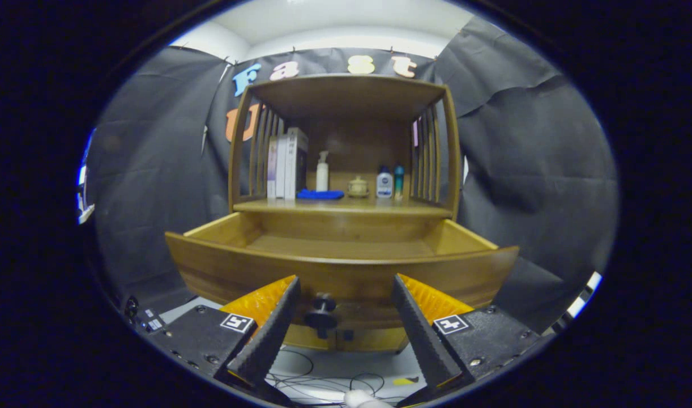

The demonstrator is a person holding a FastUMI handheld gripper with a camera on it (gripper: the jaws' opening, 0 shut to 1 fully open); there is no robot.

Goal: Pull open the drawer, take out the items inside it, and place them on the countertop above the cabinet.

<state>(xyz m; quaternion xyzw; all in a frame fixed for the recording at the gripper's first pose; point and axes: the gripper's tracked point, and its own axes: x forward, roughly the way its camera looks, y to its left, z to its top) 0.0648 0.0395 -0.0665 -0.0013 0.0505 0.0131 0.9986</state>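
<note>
No readable text — labels too small, blurred.

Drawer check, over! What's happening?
Gripper open, fingers either side of dark round knob. Wooden drawer pulled open, its floor looks bare. Nothing in the way.

The drawer (pixel 340 266) front wall hides the near part of its floor, so whether anything lies there cannot be told. On the desk (pixel 346 207) above, the books (pixel 286 164), bottles (pixel 384 184) and small jar (pixel 358 187) are too small for labels or detail. The knob (pixel 321 311) between the spread claw (pixel 344 297) fingers is dark and blurred.
</note>
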